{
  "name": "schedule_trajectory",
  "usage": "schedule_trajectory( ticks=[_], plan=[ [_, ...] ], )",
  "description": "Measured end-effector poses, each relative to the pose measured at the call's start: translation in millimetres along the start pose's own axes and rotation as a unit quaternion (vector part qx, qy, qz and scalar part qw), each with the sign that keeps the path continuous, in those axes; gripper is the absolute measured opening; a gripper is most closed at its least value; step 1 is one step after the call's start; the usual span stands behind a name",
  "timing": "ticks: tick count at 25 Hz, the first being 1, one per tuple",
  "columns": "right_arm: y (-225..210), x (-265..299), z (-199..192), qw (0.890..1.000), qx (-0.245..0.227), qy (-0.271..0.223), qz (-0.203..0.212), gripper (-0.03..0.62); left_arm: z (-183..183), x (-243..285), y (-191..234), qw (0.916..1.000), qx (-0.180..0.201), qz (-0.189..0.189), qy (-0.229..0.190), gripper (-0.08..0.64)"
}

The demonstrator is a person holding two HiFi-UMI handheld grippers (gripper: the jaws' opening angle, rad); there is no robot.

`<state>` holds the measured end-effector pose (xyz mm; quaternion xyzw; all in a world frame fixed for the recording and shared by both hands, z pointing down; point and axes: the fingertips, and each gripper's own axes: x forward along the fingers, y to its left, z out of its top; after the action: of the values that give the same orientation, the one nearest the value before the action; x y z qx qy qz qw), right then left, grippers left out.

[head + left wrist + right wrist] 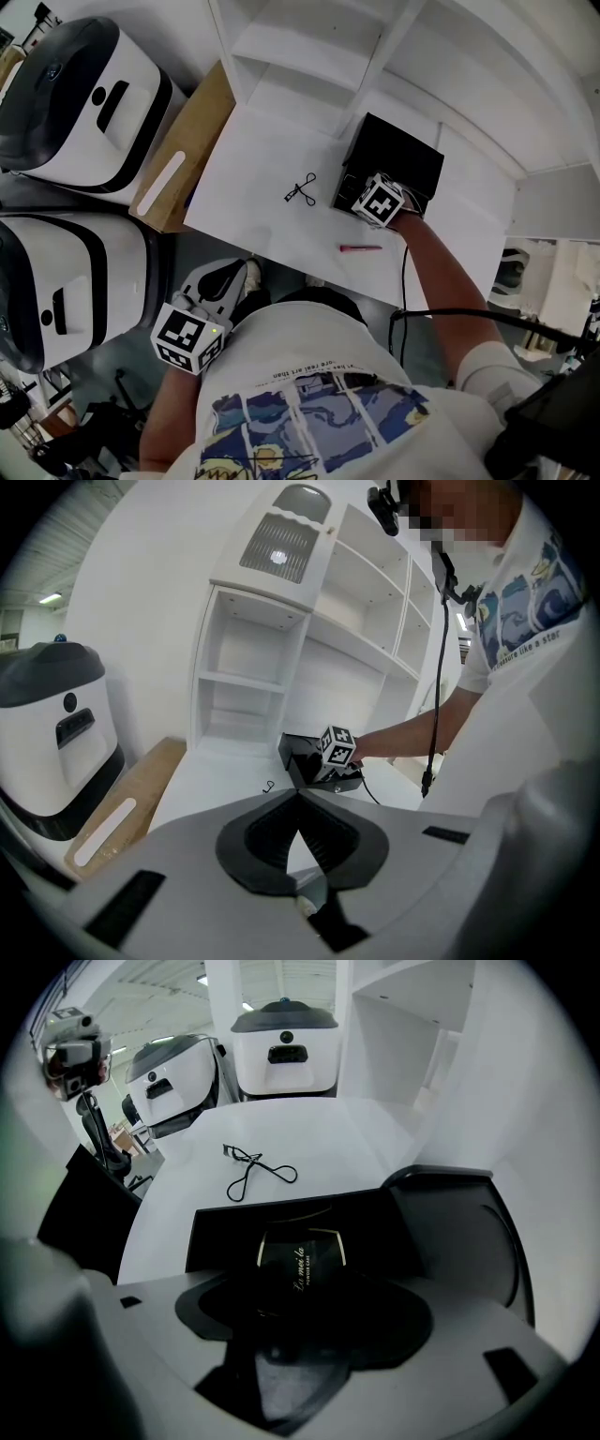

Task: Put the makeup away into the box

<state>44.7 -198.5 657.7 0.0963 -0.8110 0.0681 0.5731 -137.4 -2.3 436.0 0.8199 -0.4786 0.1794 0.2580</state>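
Right tool (300,1290) pinches a black compact (298,1246) inside the open black box (220,1237) — left tool (300,797) pressed together, well apart.

White table (253,178), box (403,155), curler (301,188), pink pencil (361,248)
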Motion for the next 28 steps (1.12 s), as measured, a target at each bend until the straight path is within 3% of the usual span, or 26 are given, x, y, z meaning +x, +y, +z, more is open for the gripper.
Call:
schedule_trajectory(
  ticks=[11, 17, 21, 28],
  plan=[
    [2, -14, 3, 1.0, 0.008, -0.014, -0.004, 0.321, 0, 0, 4, 0.9998, 0.006, -0.017, 0.008, 0.014],
    [-4, -42, 10, 0.998, 0.018, -0.042, -0.035, 0.321, 3, 2, 8, 0.999, 0.017, -0.04, 0.008, 0.014],
    [-5, -75, 17, 0.993, 0.033, -0.085, -0.077, 0.317, 7, 5, 7, 0.9975, 0.03, -0.063, 0.006, 0.014],
    [23, -121, 15, 0.98, 0.058, -0.135, -0.137, 0.158, 9, 10, 3, 0.9923, 0.058, -0.11, 0.003, 0.014]
  ],
)
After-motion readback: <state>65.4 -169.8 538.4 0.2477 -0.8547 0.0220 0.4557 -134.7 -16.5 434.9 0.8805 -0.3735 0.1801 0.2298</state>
